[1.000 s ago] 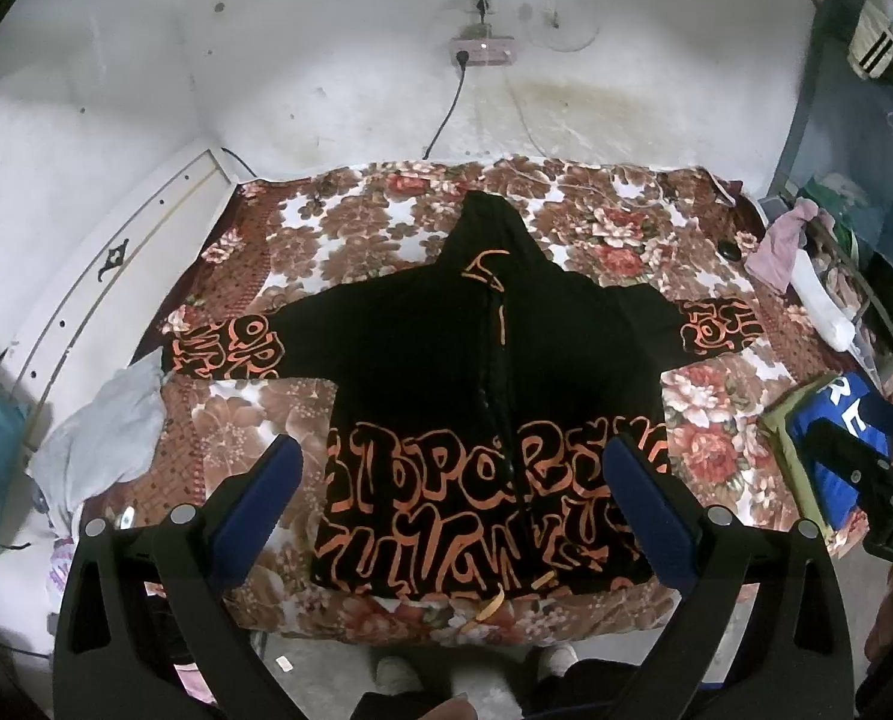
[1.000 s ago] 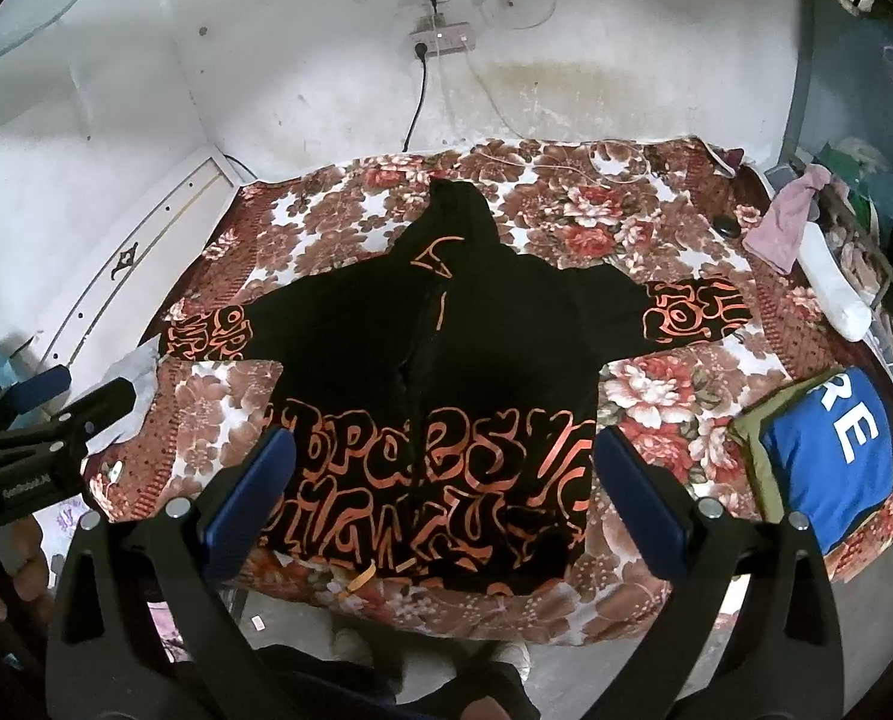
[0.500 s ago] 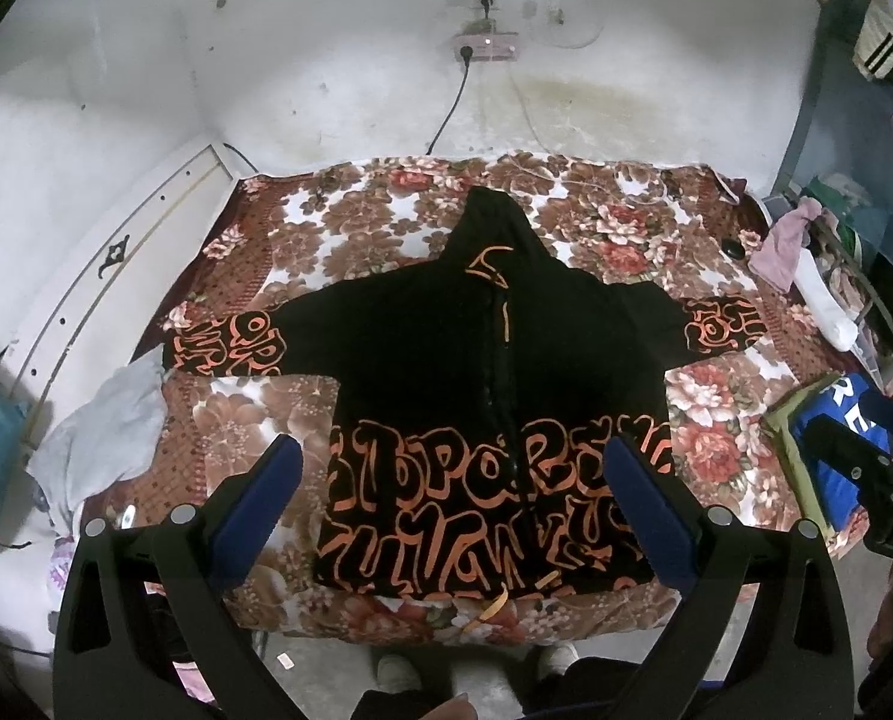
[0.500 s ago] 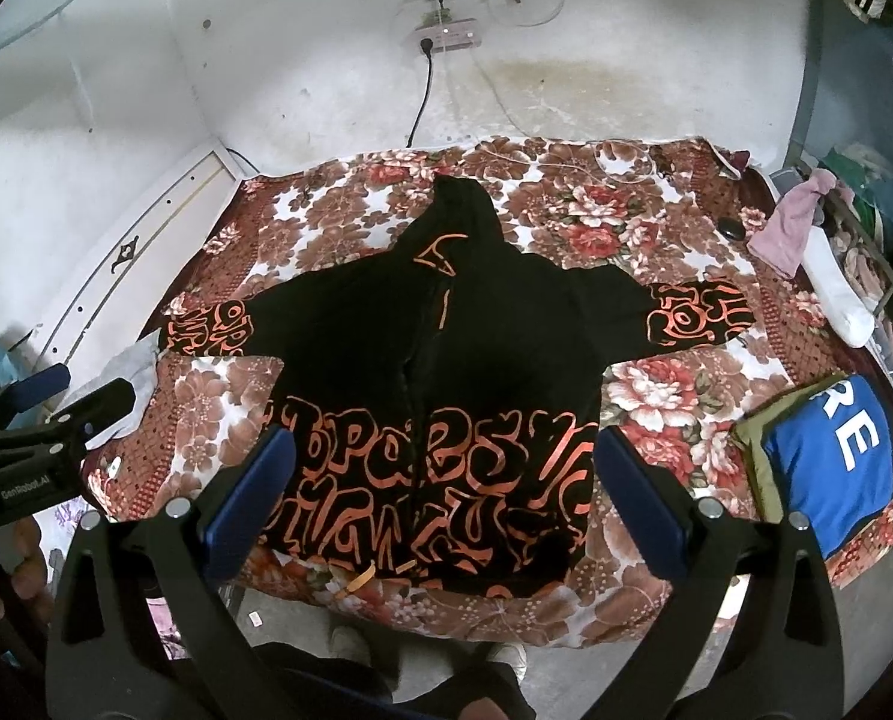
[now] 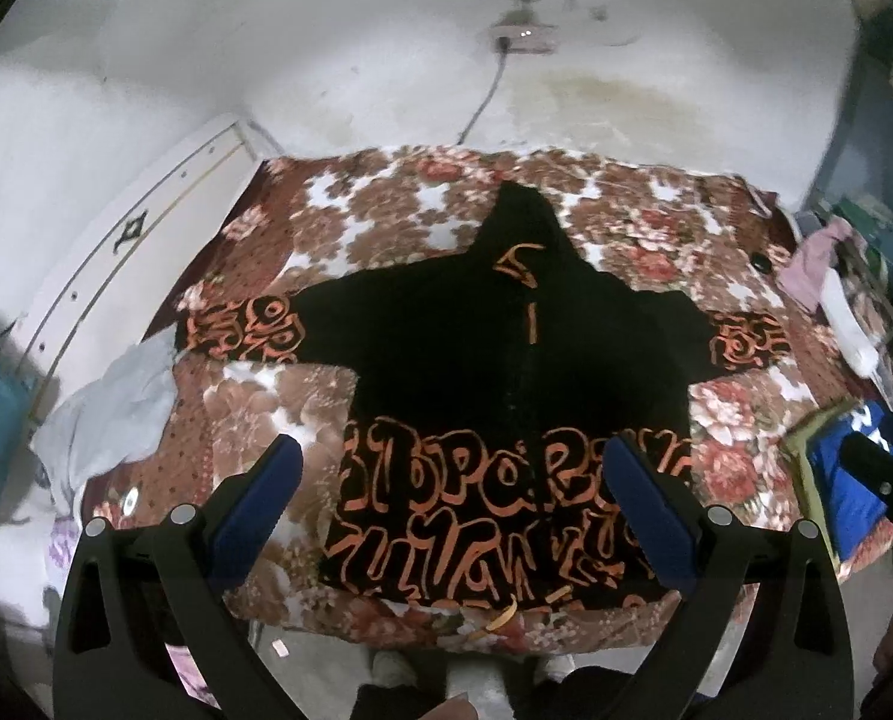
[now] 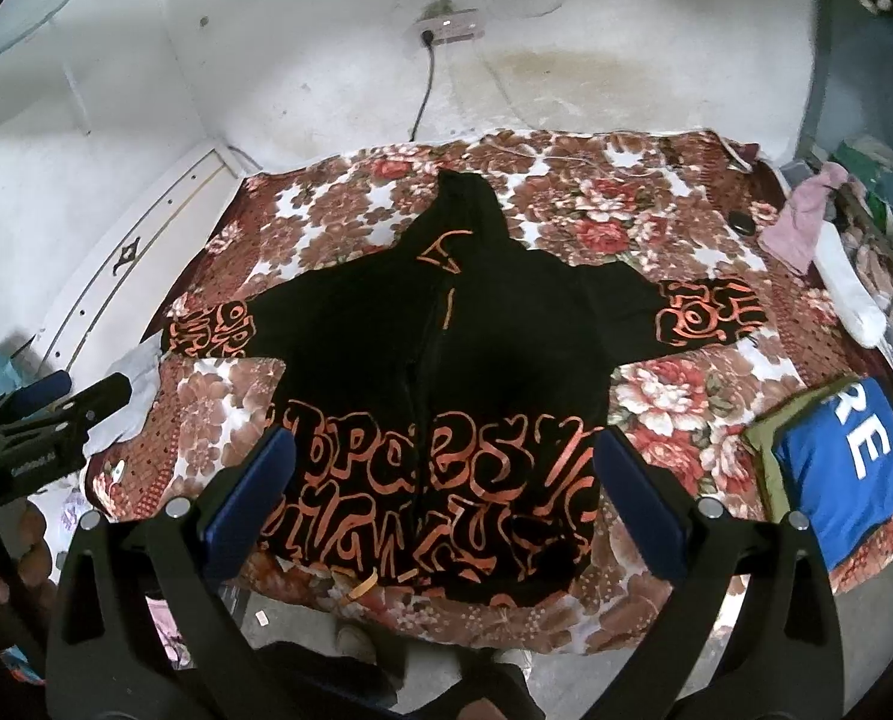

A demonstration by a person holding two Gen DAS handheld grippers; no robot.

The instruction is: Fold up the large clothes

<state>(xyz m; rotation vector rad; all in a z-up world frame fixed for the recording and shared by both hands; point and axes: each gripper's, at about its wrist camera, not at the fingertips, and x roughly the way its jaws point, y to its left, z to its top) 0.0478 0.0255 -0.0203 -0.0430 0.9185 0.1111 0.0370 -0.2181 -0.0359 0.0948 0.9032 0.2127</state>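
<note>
A black hooded jacket [image 5: 476, 360] [image 6: 476, 336] with orange lettering lies flat and spread on the flowered bed [image 5: 386, 204] [image 6: 596, 204], front up, hood pointing at the far wall, both sleeves stretched out sideways. My left gripper [image 5: 452, 474] hovers open above the jacket's lower hem, nothing between its blue pads. My right gripper [image 6: 440, 468] is also open and held above the hem, empty. The left gripper's black body [image 6: 44, 420] shows at the left edge of the right wrist view; the right gripper's tip [image 5: 884, 468] shows at the right edge of the left wrist view.
A folded blue garment with white letters [image 6: 842, 462] on an olive one lies at the bed's near right corner. A pale grey cloth [image 5: 116, 402] sits at the left edge. Pink cloth and a white bottle [image 6: 848, 288] rest far right. A headboard [image 5: 116, 264] stands left.
Both grippers have drifted slightly right and nearer; the view shifted a little. The jacket lies as before and both grippers stay open.
</note>
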